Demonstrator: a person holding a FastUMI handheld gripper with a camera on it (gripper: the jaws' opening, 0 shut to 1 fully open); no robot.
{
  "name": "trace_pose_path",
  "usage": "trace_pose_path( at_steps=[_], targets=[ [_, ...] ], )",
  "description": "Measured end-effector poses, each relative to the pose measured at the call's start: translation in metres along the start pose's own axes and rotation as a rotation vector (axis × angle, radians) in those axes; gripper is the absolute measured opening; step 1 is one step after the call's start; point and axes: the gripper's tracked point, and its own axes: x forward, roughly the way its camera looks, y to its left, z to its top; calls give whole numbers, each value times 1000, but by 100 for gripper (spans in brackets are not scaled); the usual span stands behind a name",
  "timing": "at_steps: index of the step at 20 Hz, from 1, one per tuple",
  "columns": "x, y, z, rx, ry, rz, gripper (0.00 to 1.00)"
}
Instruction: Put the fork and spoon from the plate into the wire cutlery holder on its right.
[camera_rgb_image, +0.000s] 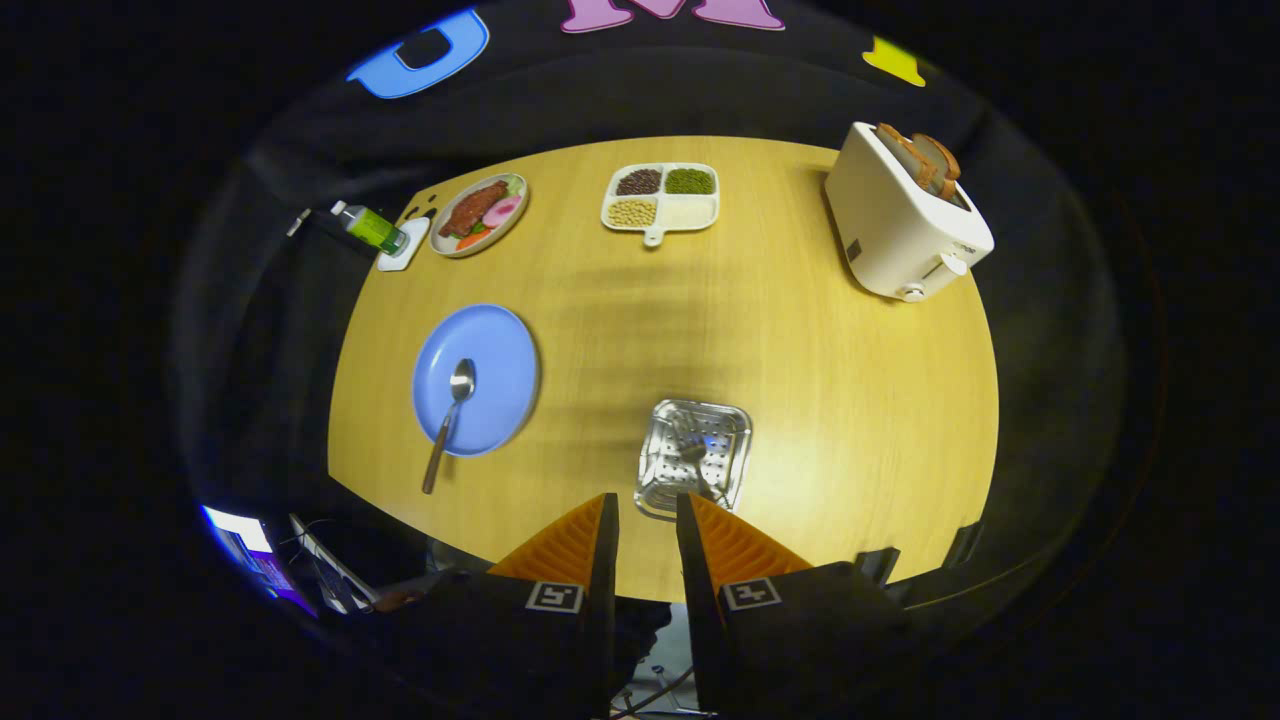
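Note:
A blue plate (500, 355) lies on the round wooden table, left of and beyond my fingers. On it rests a metal spoon (449, 415), bowl on the plate and handle reaching over the near rim. To the plate's right stands the shiny perforated metal cutlery holder (665, 480), just ahead of my fingertips. A metal utensil that looks like the fork (697, 457) leans inside it. My gripper (647, 497) hovers high above the near table edge, open by a narrow gap with nothing between the fingers.
At the back right stands a white toaster (900, 225) with bread slices in it. A divided dish of beans (661, 197), a plate of food (479, 213) and a green bottle on a white coaster (372, 228) line the far side.

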Motion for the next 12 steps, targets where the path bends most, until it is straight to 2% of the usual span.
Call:
trace_pose_path(
  at_steps=[1, 6, 12],
  targets=[
    [0, 18, 1, -8, -11, 24, 40],
    [23, 119, 1, -37, -9, 151, 40],
    [88, 193, -11, -51, 60, 174, 40]
  ],
)
